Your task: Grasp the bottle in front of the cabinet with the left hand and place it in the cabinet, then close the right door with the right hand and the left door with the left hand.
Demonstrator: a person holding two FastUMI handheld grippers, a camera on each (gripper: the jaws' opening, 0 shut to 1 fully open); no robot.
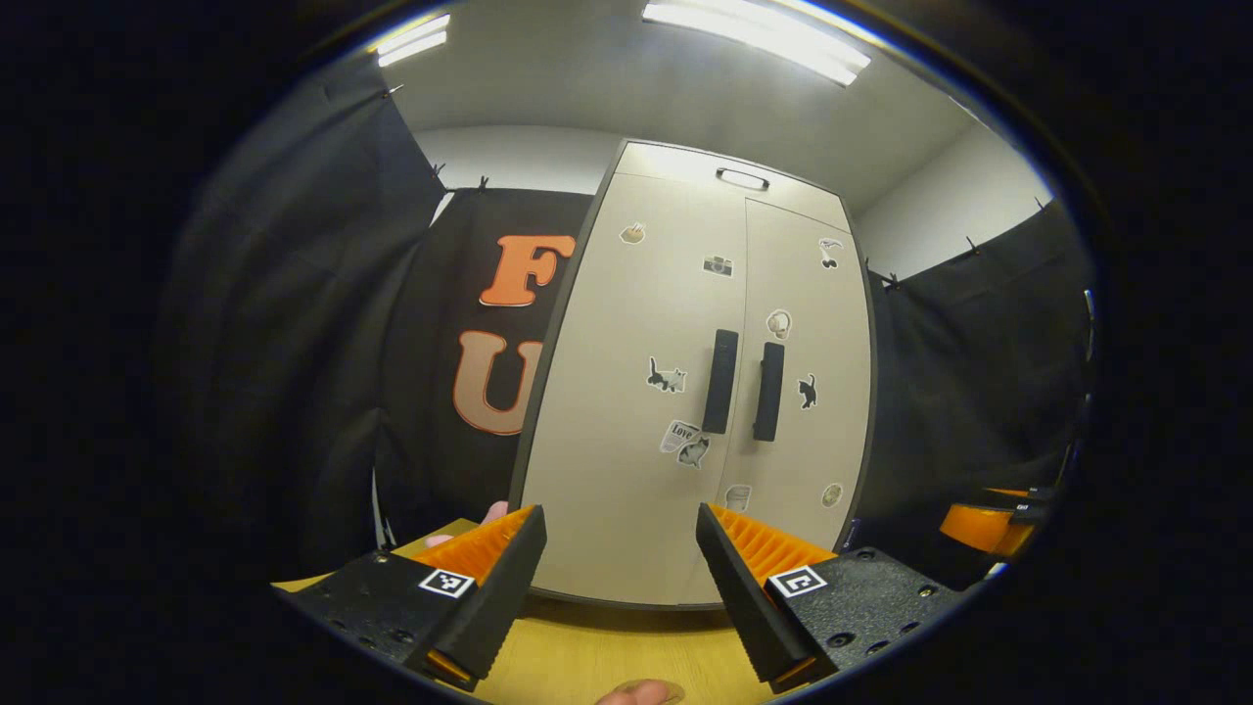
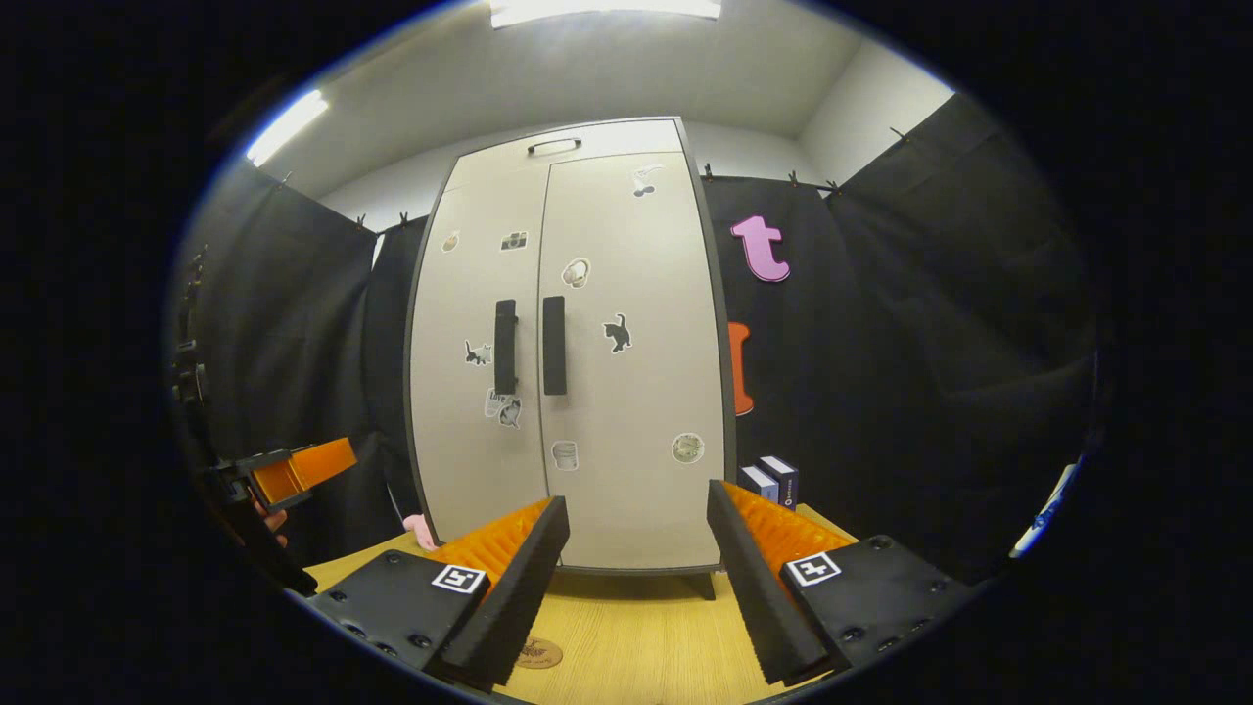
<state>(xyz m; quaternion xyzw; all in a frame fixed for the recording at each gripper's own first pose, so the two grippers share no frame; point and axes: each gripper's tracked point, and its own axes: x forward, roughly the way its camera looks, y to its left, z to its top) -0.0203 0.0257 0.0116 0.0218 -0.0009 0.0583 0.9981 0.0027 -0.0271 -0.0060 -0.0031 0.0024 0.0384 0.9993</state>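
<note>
looks pretty much done, both cabinet (image 2: 568, 343) doors are shut, no bottle out front, left gripper (image 1: 617, 578) and right gripper (image 2: 636, 578) spread apart, holding nothing

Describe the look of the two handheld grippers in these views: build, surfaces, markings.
Each gripper, left gripper and right gripper, has a black body studded with screws and two long wedge-shaped fingers with ribbed inner faces. A small square black-and-white tag sits at the base of each finger. No cables or sleeves are visible.
</note>
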